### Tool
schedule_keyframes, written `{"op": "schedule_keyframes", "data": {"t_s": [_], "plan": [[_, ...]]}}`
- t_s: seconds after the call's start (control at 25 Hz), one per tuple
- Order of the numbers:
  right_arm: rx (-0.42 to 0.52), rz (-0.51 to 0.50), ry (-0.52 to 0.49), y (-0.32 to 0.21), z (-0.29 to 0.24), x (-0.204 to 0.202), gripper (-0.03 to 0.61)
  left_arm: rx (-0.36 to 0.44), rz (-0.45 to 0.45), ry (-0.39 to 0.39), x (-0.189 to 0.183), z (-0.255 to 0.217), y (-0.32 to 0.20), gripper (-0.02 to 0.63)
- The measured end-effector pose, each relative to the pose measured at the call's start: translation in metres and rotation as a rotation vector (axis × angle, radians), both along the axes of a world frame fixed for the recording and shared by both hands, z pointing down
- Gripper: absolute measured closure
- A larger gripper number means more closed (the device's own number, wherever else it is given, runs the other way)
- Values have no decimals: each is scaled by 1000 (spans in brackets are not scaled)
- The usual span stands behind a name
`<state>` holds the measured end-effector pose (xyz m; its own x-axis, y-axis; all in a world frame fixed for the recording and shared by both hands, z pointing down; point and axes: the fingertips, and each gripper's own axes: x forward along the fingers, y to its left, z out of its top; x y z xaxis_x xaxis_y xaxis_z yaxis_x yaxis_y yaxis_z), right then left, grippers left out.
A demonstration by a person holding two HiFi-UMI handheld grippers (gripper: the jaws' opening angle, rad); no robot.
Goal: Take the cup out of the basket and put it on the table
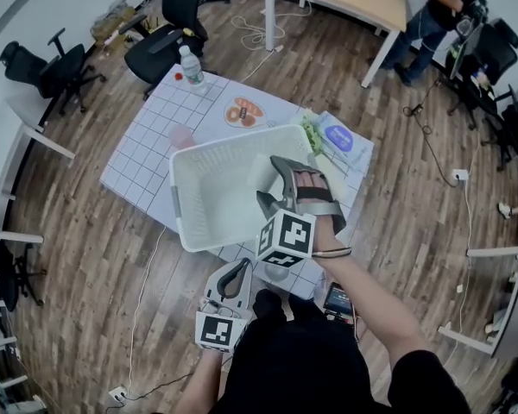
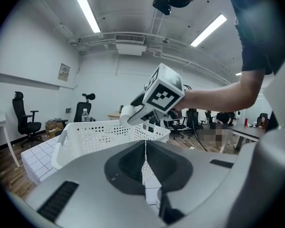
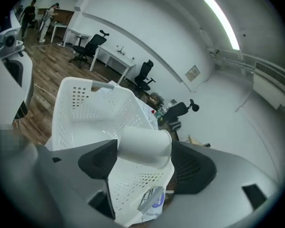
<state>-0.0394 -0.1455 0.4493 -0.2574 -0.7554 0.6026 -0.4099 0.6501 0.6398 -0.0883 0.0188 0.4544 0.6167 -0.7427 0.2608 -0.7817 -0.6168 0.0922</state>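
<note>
Table [image 1: 147, 158] bears one basket [image 1: 178, 198]; right gripper [image 3: 145, 160] grips one cup [image 3: 143, 145].

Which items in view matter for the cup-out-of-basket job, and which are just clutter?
Job: white cup, right gripper holding it, white basket, table.
Clutter: water bottle, plate of food, pink cup, blue packet.

The table [image 1: 136, 176] lies open left of the basket [image 1: 233, 146]; bottle [image 1: 191, 69] and plate [image 1: 243, 112] crowd its far side.
</note>
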Motion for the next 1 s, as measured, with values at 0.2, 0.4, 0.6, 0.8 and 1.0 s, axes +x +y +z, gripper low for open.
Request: {"op": "schedule_keyframes", "data": {"t_s": [0.2,0.4,0.6,0.8,1.0], "plan": [[95,-65,-23,25,-26,5,235,0,-17,-7,5,-2,6,604],[185,-139,-18,51,-41,17,235,-9,-44,3,9,-6,7,603],[240,-204,-1,80,-43,32,235,-23,-72,52,14,-12,4,603],[260,-234,-55,107,-45,46,235,-18,-67,45,29,-15,11,603],[237,-228,-157,136,-47,61,235,-17,-68,31,43,-17,22,603]]}}
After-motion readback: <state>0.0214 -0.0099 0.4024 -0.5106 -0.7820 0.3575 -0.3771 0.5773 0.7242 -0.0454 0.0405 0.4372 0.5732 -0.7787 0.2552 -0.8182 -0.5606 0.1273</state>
